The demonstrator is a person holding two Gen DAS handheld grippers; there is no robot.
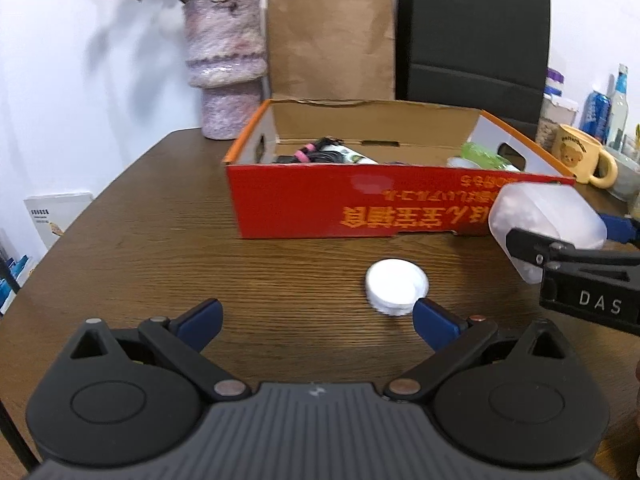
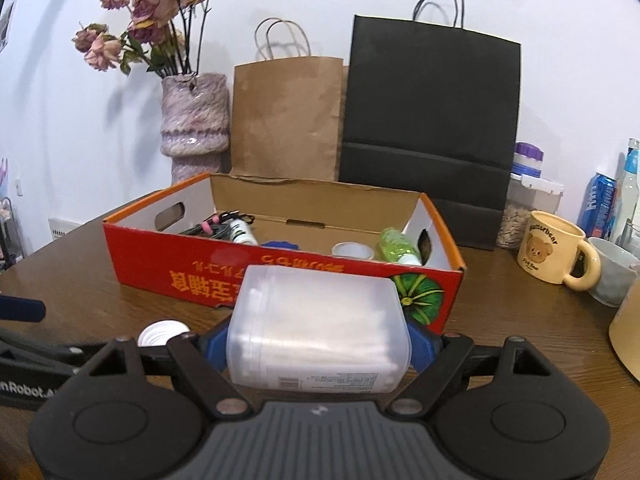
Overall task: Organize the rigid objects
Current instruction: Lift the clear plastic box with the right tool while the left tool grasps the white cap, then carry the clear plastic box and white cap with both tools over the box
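Observation:
A red cardboard box (image 1: pixel 320 208) stands open on the brown table; it also shows in the right wrist view (image 2: pixel 200 268). Inside lie a green bottle (image 2: pixel 398 246), a white cup (image 2: pixel 352 250) and a dark bundle with a white tube (image 2: pixel 236 230). My right gripper (image 2: pixel 318 344) is shut on a translucent white jar (image 2: pixel 318 332), held just in front of the box; the jar shows in the left wrist view (image 1: pixel 548 220). A white round lid (image 1: pixel 397 286) lies on the table. My left gripper (image 1: pixel 316 316) is open, its right fingertip beside the lid.
Behind the box stand a purple vase (image 2: pixel 196 120) with dried roses, a brown paper bag (image 2: pixel 288 116) and a black paper bag (image 2: pixel 432 120). At the right are a yellow bear mug (image 2: pixel 554 252), cans, bottles and a grey bowl (image 2: pixel 614 276).

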